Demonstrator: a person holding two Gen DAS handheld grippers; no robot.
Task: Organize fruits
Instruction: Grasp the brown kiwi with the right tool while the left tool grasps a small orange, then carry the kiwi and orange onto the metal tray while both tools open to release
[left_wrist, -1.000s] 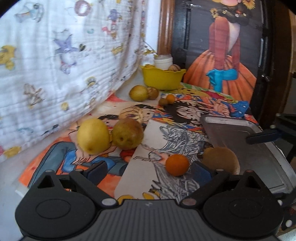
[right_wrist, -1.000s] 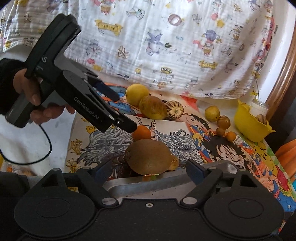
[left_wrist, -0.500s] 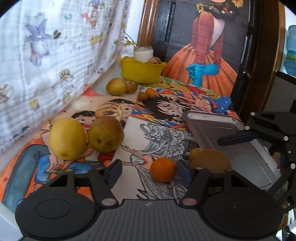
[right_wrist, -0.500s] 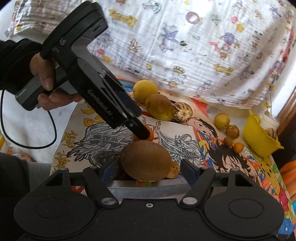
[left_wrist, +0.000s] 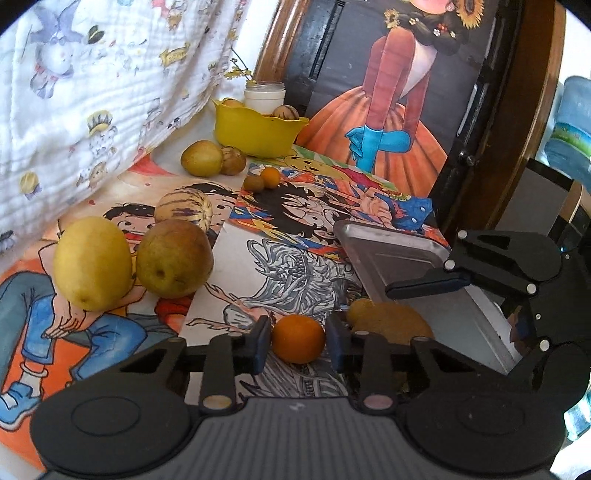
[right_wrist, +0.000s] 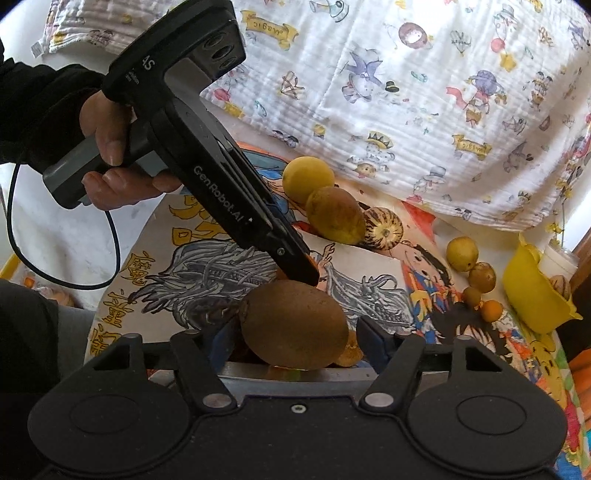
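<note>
My left gripper (left_wrist: 298, 339) is clenched on the small orange (left_wrist: 298, 338) to lift it. My right gripper (right_wrist: 293, 332) is closing around the kiwi (right_wrist: 293, 323); metal tray (left_wrist: 391, 254) at two o'clock.

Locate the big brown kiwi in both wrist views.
Left wrist: big brown kiwi lower right, on the metal tray's near edge, right of the small orange fruit.
Right wrist: kiwi bottom centre.
Shared landmark: yellow plastic bowl.
</note>
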